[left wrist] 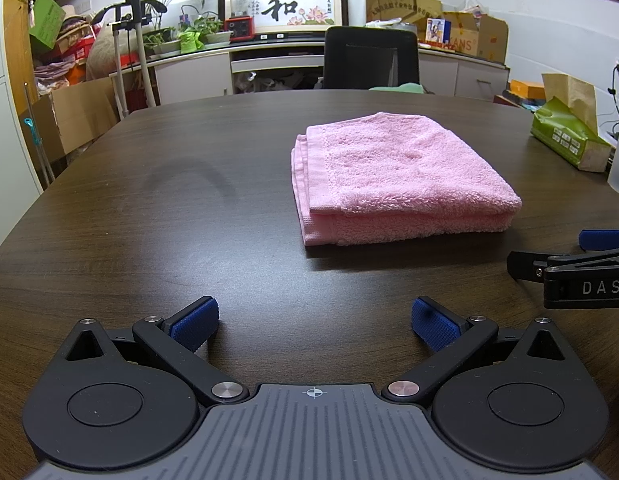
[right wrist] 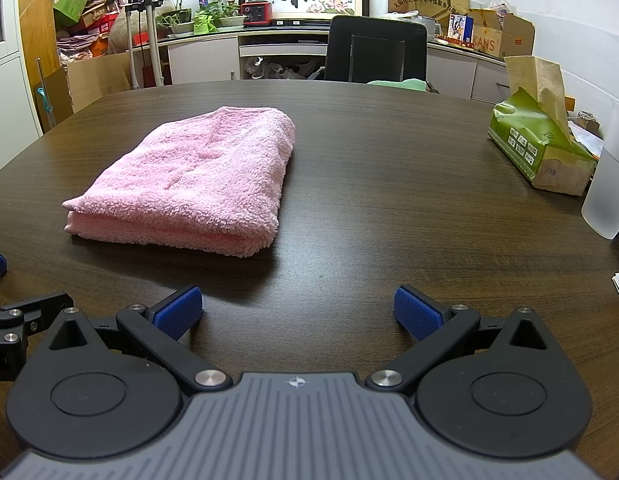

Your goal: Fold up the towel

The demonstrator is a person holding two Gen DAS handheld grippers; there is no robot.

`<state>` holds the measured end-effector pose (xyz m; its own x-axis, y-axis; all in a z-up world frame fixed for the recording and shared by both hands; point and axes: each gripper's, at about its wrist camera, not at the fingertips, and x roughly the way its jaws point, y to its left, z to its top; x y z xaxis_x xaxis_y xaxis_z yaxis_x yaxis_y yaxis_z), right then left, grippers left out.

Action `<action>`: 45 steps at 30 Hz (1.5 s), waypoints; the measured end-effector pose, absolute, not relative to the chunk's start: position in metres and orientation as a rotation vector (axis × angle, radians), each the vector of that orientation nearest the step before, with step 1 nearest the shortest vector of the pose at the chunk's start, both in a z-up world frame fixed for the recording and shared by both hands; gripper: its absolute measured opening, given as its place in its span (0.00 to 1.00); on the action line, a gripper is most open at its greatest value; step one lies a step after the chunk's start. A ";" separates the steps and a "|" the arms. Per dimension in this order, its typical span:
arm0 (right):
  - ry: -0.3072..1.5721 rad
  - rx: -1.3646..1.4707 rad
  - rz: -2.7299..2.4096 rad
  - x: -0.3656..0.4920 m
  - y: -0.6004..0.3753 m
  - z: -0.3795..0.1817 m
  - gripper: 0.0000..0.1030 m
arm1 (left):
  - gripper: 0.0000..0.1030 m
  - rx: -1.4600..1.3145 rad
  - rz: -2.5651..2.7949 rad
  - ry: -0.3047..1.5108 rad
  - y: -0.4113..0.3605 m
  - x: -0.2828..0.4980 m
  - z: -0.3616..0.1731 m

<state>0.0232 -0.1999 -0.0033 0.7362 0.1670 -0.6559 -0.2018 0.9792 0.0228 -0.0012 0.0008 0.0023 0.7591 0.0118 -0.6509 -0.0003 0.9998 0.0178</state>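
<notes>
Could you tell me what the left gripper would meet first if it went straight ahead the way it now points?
Probably nothing soon: ahead of the open left gripper lies bare table. The pink towel sits right of that line, though depth is uncertain.

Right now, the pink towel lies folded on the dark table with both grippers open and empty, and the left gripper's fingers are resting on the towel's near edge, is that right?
Not quite. The left gripper does not touch the pink towel: the left wrist view shows bare table between its fingers and the towel's near edge. The rest holds: the towel lies folded, and both the left gripper and the right gripper are open and empty.
</notes>
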 end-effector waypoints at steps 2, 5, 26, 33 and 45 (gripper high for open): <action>0.715 -0.051 0.202 0.023 -0.200 -0.003 1.00 | 1.00 0.017 0.007 0.709 0.000 -0.001 0.002; 0.715 -0.051 0.202 0.024 -0.200 -0.004 1.00 | 1.00 0.017 0.007 0.709 0.000 -0.001 0.001; 0.714 -0.053 0.209 0.025 -0.201 -0.004 1.00 | 1.00 0.013 0.022 0.707 0.011 0.003 0.002; 0.713 -0.047 0.197 0.025 -0.203 -0.003 1.00 | 1.00 -0.013 0.094 0.714 0.040 0.013 0.002; 0.718 0.000 0.075 0.032 -0.224 -0.003 1.00 | 1.00 -0.082 0.253 0.712 0.121 0.026 0.005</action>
<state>0.0320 -0.2242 -0.0034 0.7506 0.0689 -0.6571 -0.0689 0.9973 0.0258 0.0255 0.1206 0.0053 0.7279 0.2017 -0.6553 -0.2572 0.9663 0.0116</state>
